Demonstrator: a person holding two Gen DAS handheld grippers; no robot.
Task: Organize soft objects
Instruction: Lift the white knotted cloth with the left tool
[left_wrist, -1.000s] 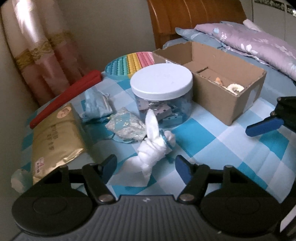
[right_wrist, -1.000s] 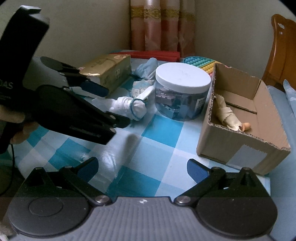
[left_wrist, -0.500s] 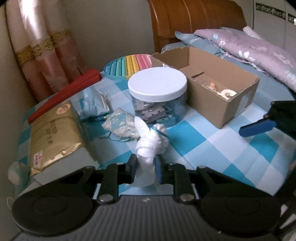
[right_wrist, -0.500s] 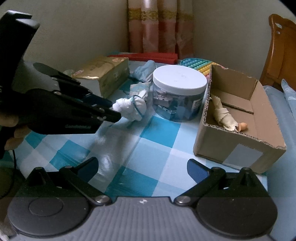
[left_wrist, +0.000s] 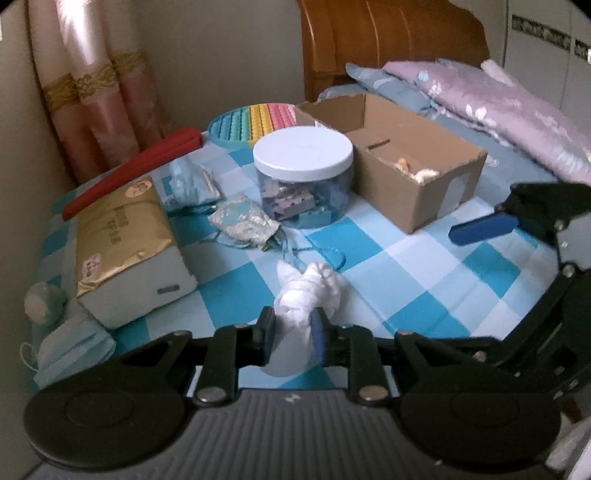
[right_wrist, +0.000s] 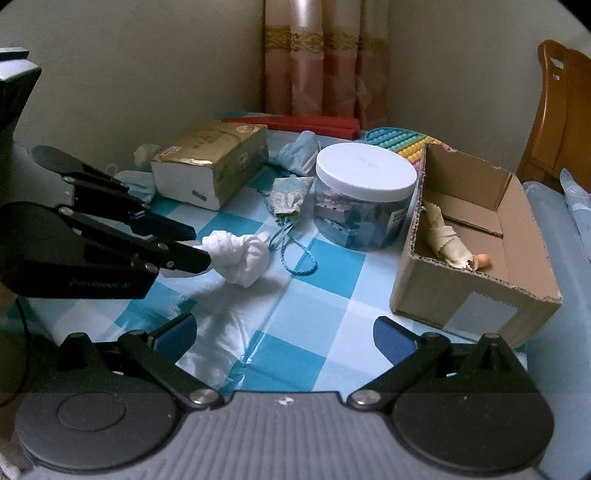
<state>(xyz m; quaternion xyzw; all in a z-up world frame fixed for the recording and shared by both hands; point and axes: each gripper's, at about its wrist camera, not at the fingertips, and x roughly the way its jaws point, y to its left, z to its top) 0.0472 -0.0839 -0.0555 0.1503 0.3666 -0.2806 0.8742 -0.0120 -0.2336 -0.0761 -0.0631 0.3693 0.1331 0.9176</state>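
A knotted white cloth bundle (left_wrist: 310, 291) hangs just above the blue-checked tablecloth (left_wrist: 406, 280), in front of the jar. My left gripper (left_wrist: 293, 328) is shut on its lower end, both pads pressing the cloth. The right wrist view shows the same bundle (right_wrist: 240, 258) sticking out from the left gripper (right_wrist: 201, 245). My right gripper (right_wrist: 282, 328) stands open over the cloth with nothing between its fingers; one blue finger (left_wrist: 480, 226) shows at the right of the left wrist view. An open cardboard box (right_wrist: 461, 306) at the right holds a cream cloth (right_wrist: 443, 240).
A white-lidded jar (left_wrist: 303, 155) stands mid-table beside the box. A patterned pouch (left_wrist: 243, 221) with a blue cord, a pale blue cloth (left_wrist: 192, 181), a gold tissue pack (left_wrist: 122, 236), a red roll (left_wrist: 133, 170) and a face mask (left_wrist: 70, 347) lie left. A pillow (left_wrist: 498, 99) lies behind.
My left gripper went from open around the white bundle to shut on it, then lifted it and drew it back from the jar. The right gripper has stayed in place.
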